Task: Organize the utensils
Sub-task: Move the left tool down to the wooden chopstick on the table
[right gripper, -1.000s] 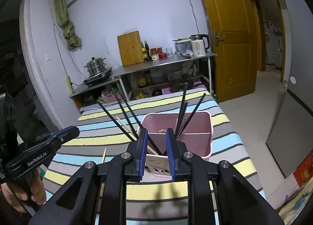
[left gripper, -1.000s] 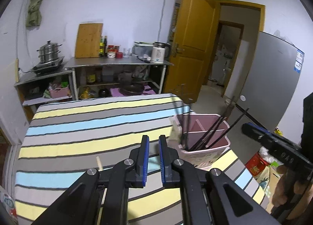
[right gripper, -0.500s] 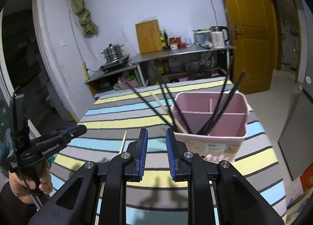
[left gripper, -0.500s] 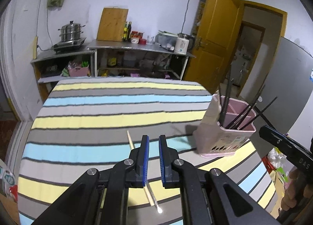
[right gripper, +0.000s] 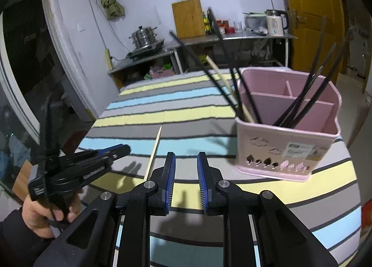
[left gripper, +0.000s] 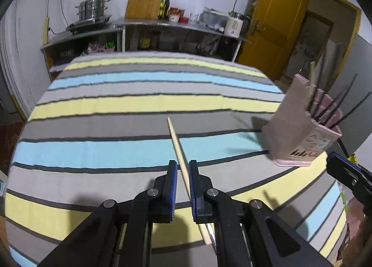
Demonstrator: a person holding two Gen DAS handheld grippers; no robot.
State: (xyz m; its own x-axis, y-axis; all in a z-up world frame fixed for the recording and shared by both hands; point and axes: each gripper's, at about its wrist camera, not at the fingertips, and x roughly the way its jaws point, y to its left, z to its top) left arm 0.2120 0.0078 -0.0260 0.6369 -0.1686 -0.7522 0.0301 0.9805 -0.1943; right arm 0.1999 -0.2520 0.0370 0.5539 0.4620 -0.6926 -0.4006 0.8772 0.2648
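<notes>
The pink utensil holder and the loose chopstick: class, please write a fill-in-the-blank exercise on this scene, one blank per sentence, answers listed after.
1. The pink utensil holder stands on a ____ tablecloth.
2. Most chopsticks standing in the holder are ____ in colour.
3. The loose wooden chopstick lies ____ on the cloth.
4. Nothing is between the ____ gripper's fingers.

Answers: striped; black; flat; right
</notes>
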